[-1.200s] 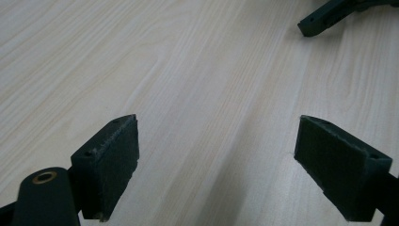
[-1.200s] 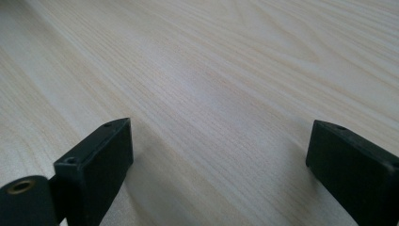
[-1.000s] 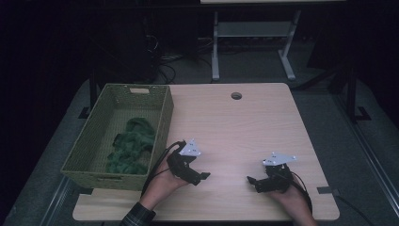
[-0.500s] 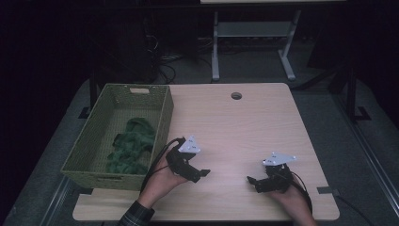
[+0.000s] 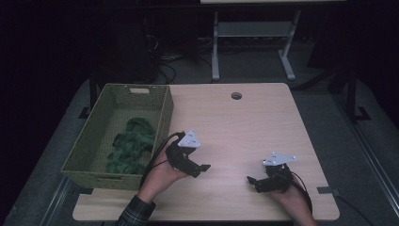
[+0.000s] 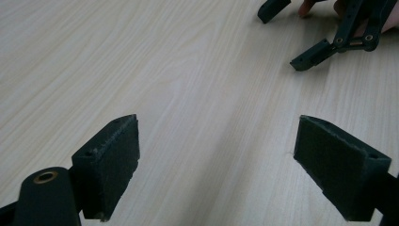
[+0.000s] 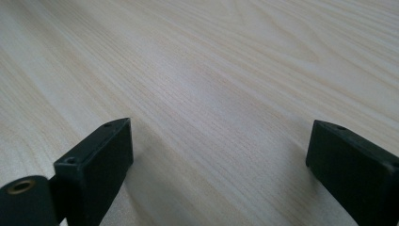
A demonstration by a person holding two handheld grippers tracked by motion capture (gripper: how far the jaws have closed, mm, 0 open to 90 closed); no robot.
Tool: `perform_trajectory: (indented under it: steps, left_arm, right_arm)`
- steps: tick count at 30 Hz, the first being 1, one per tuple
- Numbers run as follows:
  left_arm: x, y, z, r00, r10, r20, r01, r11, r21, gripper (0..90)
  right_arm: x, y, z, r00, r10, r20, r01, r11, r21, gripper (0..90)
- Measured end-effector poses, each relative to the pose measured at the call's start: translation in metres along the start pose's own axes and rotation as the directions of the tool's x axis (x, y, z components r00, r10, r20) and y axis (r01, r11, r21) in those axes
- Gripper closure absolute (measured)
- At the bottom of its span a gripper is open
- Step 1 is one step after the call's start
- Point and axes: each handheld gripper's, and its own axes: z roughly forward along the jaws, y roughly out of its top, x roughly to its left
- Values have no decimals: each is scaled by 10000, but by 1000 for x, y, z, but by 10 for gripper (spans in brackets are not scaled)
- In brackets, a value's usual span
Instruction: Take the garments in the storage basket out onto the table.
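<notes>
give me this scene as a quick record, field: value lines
left gripper: open, holding nothing, beside the basket
right gripper: open, holding nothing, low over the table near its front edge
basket: woven, green, at the table's left side
green cloth: crumpled heap inside the basket
table: light wood, round hole near the far edge

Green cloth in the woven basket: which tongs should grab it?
Left. The left tongs sit open beside the woven green basket holding the crumpled green cloth; the right tongs rest farther off.
</notes>
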Motion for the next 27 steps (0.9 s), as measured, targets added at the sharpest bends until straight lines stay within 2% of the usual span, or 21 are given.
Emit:
perform_trajectory:
  steps: [11, 17, 20, 21, 22, 27]
  left_arm:
    - [12, 11, -6, 10000, 41, 45, -42, 9999, 128, 141]
    - [17, 17, -12, 9997, 105, 218, -108, 9998, 180, 141]
    - [19, 16, -17, 9996, 47, 280, -49, 10000, 40, 141]
    - [20, 16, -22, 9994, -117, 338, 119, 9999, -79, 141]
    - [21, 16, -26, 9993, -101, 361, 103, 9999, -61, 141]
    - [29, 12, -43, 9994, -307, 163, 311, 9993, -225, 142]
  right_arm:
    - [0, 0, 0, 10000, 2, 5, -2, 10000, -1, 74]
    - [0, 0, 0, 10000, -3, 37, 2, 10000, 17, 74]
    - [0, 0, 0, 9999, 139, 96, -139, 9999, -14, 74]
    - [0, 0, 0, 9999, 138, 95, -138, 9999, -12, 73]
    - [0, 0, 0, 9999, 140, 92, -140, 9999, -9, 73]
    - [0, 0, 0, 9999, 97, 94, -96, 9999, -49, 73]
